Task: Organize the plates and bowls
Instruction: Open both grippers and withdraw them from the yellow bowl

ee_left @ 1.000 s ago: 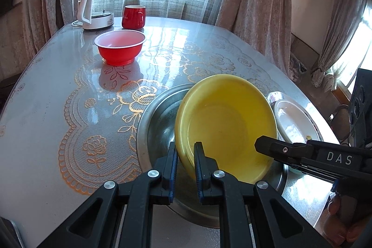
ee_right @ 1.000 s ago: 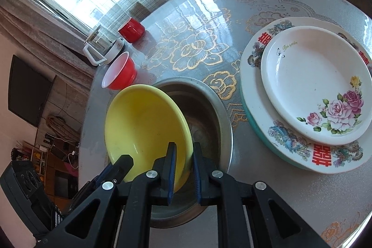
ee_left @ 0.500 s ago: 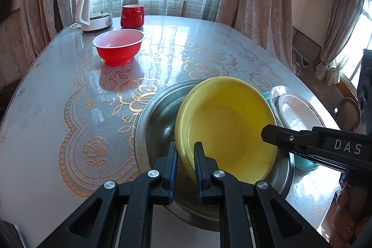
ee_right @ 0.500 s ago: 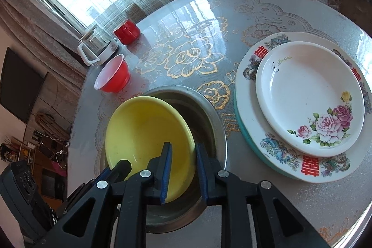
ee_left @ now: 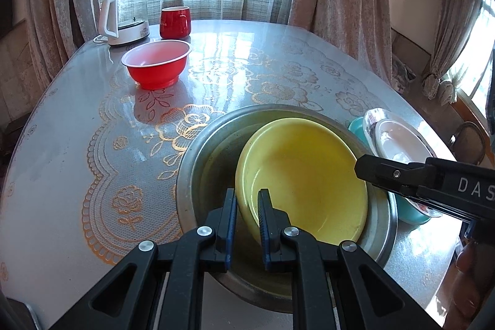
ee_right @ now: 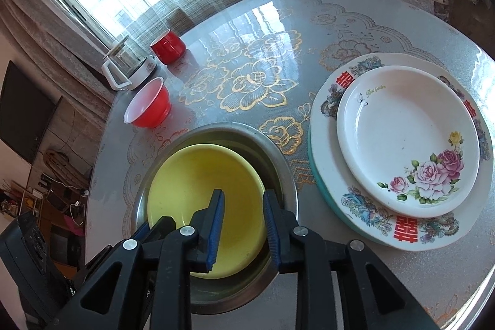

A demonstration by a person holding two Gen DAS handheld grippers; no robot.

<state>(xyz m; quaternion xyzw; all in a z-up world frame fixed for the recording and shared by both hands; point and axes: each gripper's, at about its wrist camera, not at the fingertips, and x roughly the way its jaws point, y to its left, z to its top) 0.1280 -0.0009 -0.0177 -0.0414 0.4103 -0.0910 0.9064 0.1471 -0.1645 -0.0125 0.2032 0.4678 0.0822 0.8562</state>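
- On table (ee_left: 62, 175), centre: yellow bowl (ee_left: 309, 175) sits tilted inside steel basin (ee_left: 201, 163)
- left gripper (ee_left: 247, 206) clenched on yellow bowl's near rim
- right gripper (ee_right: 243, 206) opening; rim between pads, no contact
- Just right of basin: small rose plate (ee_right: 408, 138) stacked on big patterned plate (ee_right: 328, 101)
- Far side, well apart: red bowl (ee_left: 154, 64); red mug (ee_left: 174, 22); kettle (ee_left: 123, 14)

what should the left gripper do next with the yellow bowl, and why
Probably let go. The yellow bowl already sits inside the metal basin, the right gripper is opening with its pads off the rim, and only the left gripper pinches the near rim.
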